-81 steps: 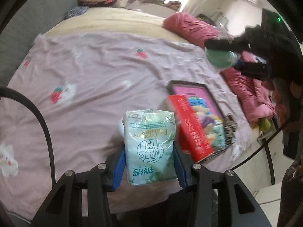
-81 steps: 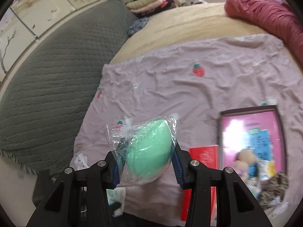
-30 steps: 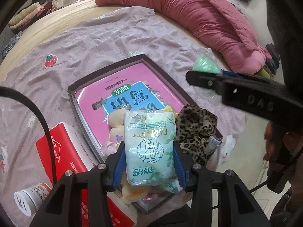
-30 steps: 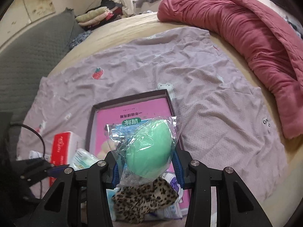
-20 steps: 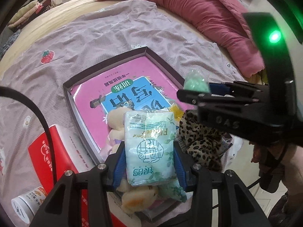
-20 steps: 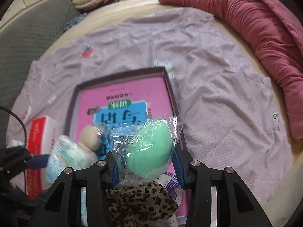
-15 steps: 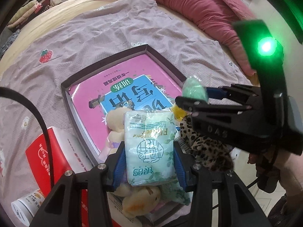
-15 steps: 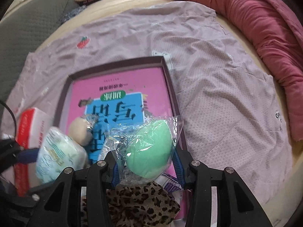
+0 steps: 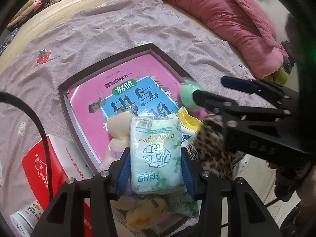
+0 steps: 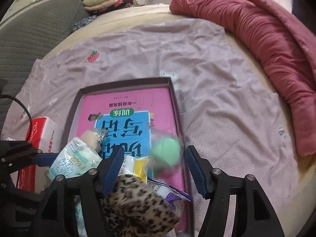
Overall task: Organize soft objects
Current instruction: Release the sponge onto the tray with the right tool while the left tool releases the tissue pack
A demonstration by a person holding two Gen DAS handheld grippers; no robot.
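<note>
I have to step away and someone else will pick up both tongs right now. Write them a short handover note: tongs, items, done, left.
Left tongs: shut on the tissue pack, held over the near end of the box.
Right tongs: jaws opening; the wrapped green sponge is between them, blurred, apparently dropping free into the box.
Already in the box: leopard scrunchie, plush toys, snack packets.
Left to do: set the tissue pack in the box.
Outside on the sheet: red carton and a small can.
</note>
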